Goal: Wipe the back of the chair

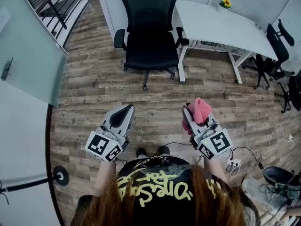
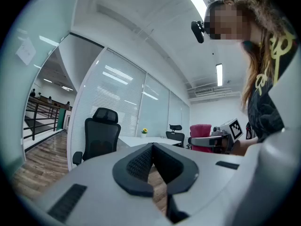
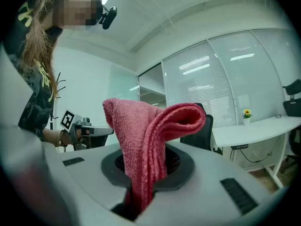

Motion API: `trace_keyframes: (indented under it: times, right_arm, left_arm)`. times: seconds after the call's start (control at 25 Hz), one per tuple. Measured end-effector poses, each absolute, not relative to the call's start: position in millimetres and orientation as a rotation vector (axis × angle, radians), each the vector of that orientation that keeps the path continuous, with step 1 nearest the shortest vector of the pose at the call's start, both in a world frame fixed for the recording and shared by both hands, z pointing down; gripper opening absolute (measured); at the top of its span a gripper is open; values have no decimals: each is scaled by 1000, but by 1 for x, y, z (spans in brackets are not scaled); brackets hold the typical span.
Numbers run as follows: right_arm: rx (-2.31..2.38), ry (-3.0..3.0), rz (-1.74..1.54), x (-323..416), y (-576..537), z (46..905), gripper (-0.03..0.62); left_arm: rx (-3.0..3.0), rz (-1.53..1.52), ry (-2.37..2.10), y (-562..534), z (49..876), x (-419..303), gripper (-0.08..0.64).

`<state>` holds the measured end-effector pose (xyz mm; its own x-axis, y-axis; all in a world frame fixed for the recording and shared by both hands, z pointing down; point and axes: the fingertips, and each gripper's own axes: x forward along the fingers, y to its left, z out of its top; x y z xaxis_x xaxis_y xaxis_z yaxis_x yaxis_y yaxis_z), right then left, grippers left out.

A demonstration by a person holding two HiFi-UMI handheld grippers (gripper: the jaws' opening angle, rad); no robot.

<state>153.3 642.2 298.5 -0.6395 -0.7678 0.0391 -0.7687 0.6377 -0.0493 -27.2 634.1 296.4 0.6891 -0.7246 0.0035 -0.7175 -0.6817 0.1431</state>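
The black office chair (image 1: 149, 32) stands on the wood floor (image 1: 155, 98) with its seat turned toward the person and its mesh back on the far side, close to the white partition behind it. Both grippers are well apart from it, on the near side of the seat. The right gripper (image 1: 192, 117) is held in front of the chair and a little to its right. Its jaws are clamped on a pink cloth (image 3: 150, 145), which is pinched low between the pads and folds over above them in a loose hump. The left gripper (image 1: 126, 111) is in front of the chair and slightly to its left. Its jaws are brought together at the tips with nothing between them. Just beside the chair's right armrest is a white desk (image 1: 221, 27), with a small yellow flower (image 1: 226, 4) on its far edge. Beyond the desk from the chair is a second black chair (image 1: 273, 55).
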Motion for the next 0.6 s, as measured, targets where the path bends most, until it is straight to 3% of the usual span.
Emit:
trace_keyframes:
  times: [0.6]
  right_arm:
    - [1302,-2834,99,137,650,308,58]
  left_arm:
    - [2747,-64,-1182,637,308,-41,-11]
